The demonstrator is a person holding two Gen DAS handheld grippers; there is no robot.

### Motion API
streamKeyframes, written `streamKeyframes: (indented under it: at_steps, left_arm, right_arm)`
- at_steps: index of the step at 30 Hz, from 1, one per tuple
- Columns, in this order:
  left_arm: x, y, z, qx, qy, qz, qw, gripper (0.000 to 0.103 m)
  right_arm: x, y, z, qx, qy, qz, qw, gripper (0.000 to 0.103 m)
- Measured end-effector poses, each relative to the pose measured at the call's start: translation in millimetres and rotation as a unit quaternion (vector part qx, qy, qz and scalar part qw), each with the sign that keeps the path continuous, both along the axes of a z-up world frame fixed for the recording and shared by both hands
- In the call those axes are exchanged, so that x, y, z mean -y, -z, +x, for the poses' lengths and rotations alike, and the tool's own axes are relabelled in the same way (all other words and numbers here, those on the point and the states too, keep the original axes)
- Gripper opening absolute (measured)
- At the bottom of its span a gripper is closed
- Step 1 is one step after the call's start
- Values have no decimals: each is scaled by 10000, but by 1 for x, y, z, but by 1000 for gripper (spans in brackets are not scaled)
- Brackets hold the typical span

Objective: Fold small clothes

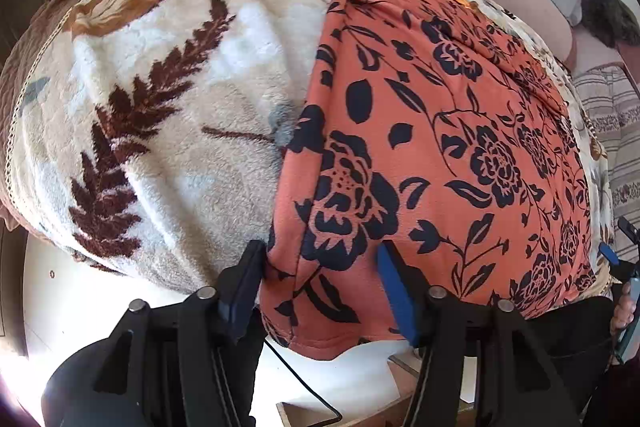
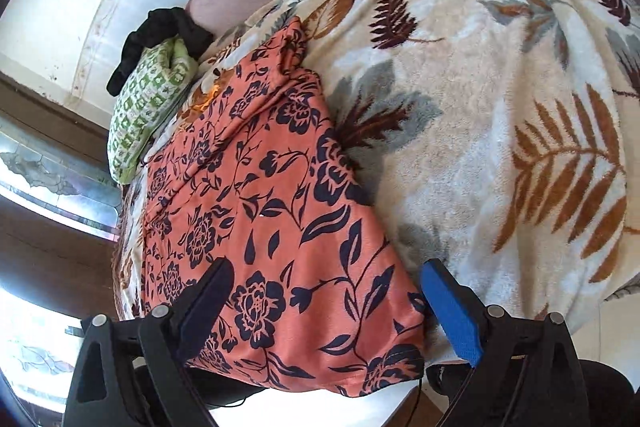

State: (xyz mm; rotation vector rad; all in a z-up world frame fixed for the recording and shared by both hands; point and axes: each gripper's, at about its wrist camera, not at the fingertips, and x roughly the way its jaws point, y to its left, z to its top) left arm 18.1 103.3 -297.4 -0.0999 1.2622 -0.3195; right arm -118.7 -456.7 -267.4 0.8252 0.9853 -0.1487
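Orange floral garment (image 1: 420, 131) spread long and flat on the leaf-patterned blanket (image 1: 160, 99) of the bed, filling the right half of the left wrist frame and the lower left of the right wrist frame. Seems already folded lengthwise into a narrow strip, to judge by its straight side edges; cross folds still left. Left gripper (image 1: 320, 291) wide open at lower centre, fingers either side of the near hem corner, holding nothing. Right gripper (image 2: 328, 311) also wide open over the other near corner, empty. Green patterned cloth (image 2: 148, 107) and black cloth (image 2: 160, 31) at upper left, waiting.
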Motion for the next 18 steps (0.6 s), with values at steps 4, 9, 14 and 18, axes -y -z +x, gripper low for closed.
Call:
streamKeyframes:
  at_steps: [4,9,14,18]
  left_arm:
    - [1,-2,1,3,125,-217,9997,33]
    - [0,0,13,-245,181,-623,9976,67]
    - [13,-1,4,-148,440,-211,9987,58]
    - [11,0,7,-126,475,-188,9986,16]
  right_arm:
    - [9,4,-3,-100,99,-17,9999,95]
    - [3,19,4,-326,-81,83,9994,81]
    - [-27,34,15,-869,-564,-531,9932,61]
    - [-39,30,16,-1190,-982,-1153,9813,11]
